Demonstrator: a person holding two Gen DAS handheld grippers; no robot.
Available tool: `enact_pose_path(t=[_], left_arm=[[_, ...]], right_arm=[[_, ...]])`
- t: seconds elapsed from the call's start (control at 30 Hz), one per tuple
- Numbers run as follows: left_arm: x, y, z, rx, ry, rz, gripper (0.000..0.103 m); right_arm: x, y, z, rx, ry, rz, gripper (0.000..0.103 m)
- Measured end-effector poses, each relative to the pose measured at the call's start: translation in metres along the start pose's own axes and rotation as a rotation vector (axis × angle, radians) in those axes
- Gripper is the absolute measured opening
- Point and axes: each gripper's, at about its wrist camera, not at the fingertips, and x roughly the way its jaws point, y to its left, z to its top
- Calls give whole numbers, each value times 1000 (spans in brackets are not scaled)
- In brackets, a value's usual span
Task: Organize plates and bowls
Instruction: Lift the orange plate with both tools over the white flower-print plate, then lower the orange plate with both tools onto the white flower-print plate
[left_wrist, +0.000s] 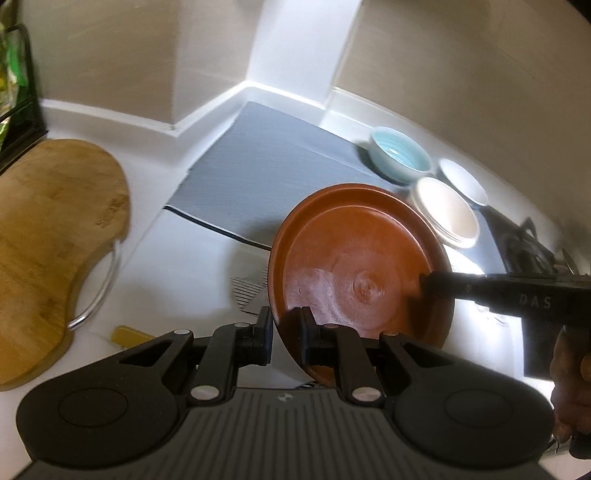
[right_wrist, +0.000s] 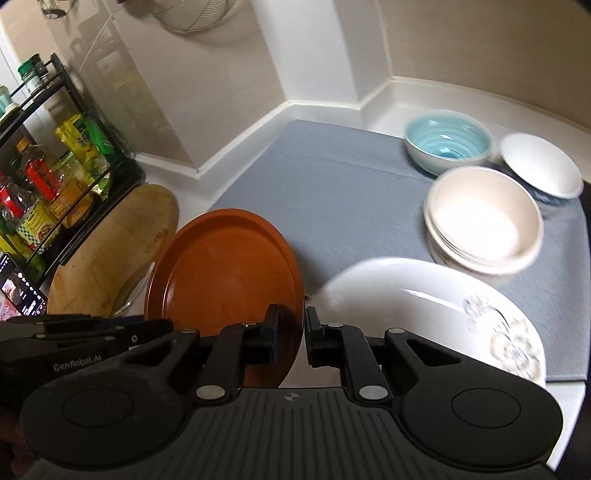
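Observation:
A brown plate hangs tilted above the counter, held from two sides. My left gripper is shut on its near rim. From the right, my right gripper clamps the opposite edge. In the right wrist view the right gripper pinches the brown plate at its rim, and the left gripper holds it from the left. On the grey mat stand a blue bowl, stacked white bowls and a white bowl. A white flowered plate lies nearest.
A wooden cutting board lies left of the mat on the white counter, in front of a black spice rack full of bottles. A phone lies at the far left. The walls form a corner behind the mat.

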Motion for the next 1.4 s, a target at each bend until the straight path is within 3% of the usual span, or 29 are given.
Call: enact_pose_path(t=[0.77, 1.4], left_arm=[[18, -68, 2, 213, 21, -85, 16], [38, -96, -3, 288, 66, -142, 16]], right_arm=[[-43, -61, -46, 143, -34, -76, 15], [-59, -80, -60, 207, -35, -142, 15]])
